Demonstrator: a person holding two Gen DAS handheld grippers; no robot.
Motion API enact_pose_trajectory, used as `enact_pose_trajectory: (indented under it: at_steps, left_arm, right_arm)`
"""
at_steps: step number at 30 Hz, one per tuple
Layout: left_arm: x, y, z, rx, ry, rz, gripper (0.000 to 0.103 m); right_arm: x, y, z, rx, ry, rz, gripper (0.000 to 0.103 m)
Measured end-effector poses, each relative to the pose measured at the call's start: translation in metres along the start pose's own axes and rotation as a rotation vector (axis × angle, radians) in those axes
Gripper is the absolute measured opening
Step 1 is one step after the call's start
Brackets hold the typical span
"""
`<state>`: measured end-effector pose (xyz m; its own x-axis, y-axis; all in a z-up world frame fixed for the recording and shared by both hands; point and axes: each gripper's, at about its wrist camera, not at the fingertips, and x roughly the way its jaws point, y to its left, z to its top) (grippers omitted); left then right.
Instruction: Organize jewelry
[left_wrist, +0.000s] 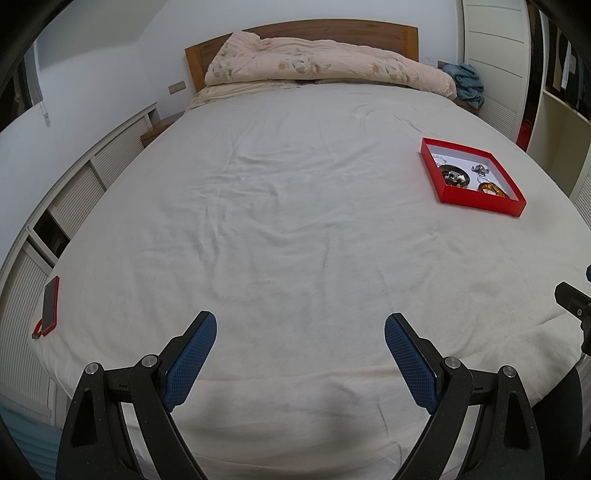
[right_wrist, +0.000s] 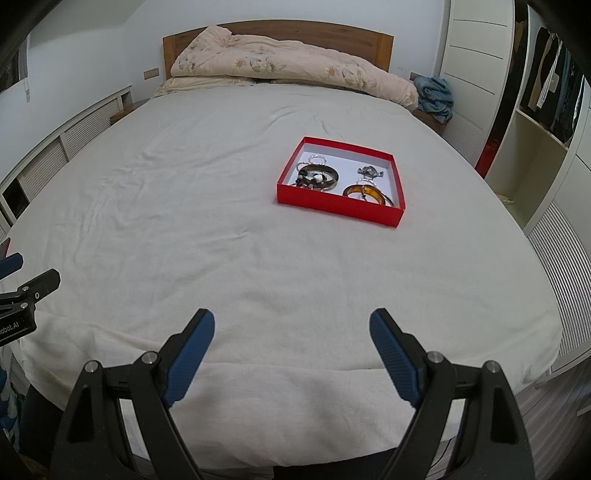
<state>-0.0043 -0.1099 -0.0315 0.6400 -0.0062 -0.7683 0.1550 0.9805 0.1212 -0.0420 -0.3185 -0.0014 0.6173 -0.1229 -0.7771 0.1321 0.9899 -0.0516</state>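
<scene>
Both grippers hover over the bed's near edge, fingers spread, gripping nothing: left gripper, right gripper. Red tray holding the bangles sits mid-bed, right of centre, well apart from them. Bare sheet between. Phone at left edge.

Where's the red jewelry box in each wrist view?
Left wrist: red box far right on the white sheet, mid-height.
Right wrist: red box just right of centre, upper middle, bangles visible inside.
Shared landmark: the wooden headboard behind the rumpled floral duvet.
</scene>
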Motion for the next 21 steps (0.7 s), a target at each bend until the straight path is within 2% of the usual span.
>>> enact_pose_trajectory:
  at_steps: [21]
  left_arm:
    - [0.007, 0.008, -0.011, 0.006, 0.04, 0.019, 0.092]
  right_arm:
    - [0.004, 0.01, -0.004, -0.017, 0.029, -0.002, 0.085]
